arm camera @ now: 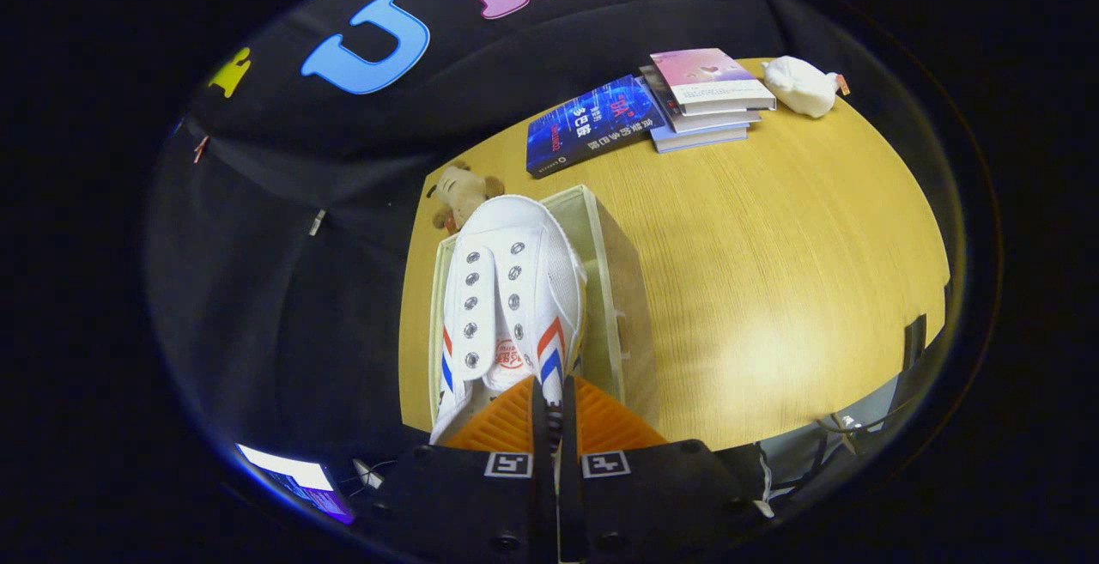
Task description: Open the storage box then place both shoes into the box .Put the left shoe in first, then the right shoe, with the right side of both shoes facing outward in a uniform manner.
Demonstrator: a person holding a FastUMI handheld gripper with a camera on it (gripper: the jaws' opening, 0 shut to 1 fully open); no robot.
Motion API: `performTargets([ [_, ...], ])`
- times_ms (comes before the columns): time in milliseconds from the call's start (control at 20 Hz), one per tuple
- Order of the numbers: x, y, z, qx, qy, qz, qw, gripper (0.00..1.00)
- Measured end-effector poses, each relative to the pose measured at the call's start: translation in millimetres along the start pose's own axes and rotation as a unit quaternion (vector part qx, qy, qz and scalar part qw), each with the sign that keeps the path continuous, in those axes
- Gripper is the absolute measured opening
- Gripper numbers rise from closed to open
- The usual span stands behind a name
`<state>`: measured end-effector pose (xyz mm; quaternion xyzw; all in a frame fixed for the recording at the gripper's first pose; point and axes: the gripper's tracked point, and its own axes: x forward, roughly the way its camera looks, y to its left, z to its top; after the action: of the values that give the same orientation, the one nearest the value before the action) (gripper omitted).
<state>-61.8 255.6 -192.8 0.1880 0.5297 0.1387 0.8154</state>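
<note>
Gripper (554, 414): fingers nearly together, pinching the side wall of a white canvas shoe (515, 298) at its heel end, by the collar. Both fingers appear to press on the canvas; only a narrow strip of it shows between them. Grip judged firm but shallow.

Shoe: white, laceless, two rows of metal eyelets, red and blue chevron stripes on the side panels. It hangs from the fingers, toe pointing away, over the storage box (614, 263).

Storage box: translucent, open at the top, standing on the wooden table (773, 289) just ahead of the fingers. The shoe sits over the opening, its toe reaching about to the far wall. Cannot tell whether the sole already rests on the box floor or is in the air. Cannot tell whether this is the left or the right shoe, nor whether another shoe lies beneath it.

Step in hand (judgement): lowering this shoe into the box.
- Keep the shoe parallel with the long walls so toe and heel clear both ends.
- Lower heel and toe together; a shallow pinch on soft canvas may let the shoe swing.
- Check the right side faces outward before release.
- Release only once the sole is supported.

Beyond the box: a small brown plush toy (462, 193), then a blue book (592, 124), a stack of books (708, 96) and a white plush toy (803, 85).
</note>
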Motion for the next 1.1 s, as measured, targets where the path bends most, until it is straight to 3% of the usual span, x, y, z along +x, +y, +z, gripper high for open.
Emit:
performTargets([
  [200, 5, -12, -9, -0.003, 0.011, -0.045, 0.999, 0.06],
  [300, 9, -6, -11, -0.002, 0.014, -0.043, 0.999, 0.11],
  [500, -6, 16, -2, -0.012, -0.006, -0.009, 1.0, 0.52],
  [600, -20, 4, 8, -0.035, -0.026, -0.03, 0.999, 1.0],
  [900, -43, -25, 54, -0.052, -0.1, -0.037, 0.993, 0.99],
  [1100, -68, -47, 86, -0.1, -0.142, -0.029, 0.984, 0.99],
])
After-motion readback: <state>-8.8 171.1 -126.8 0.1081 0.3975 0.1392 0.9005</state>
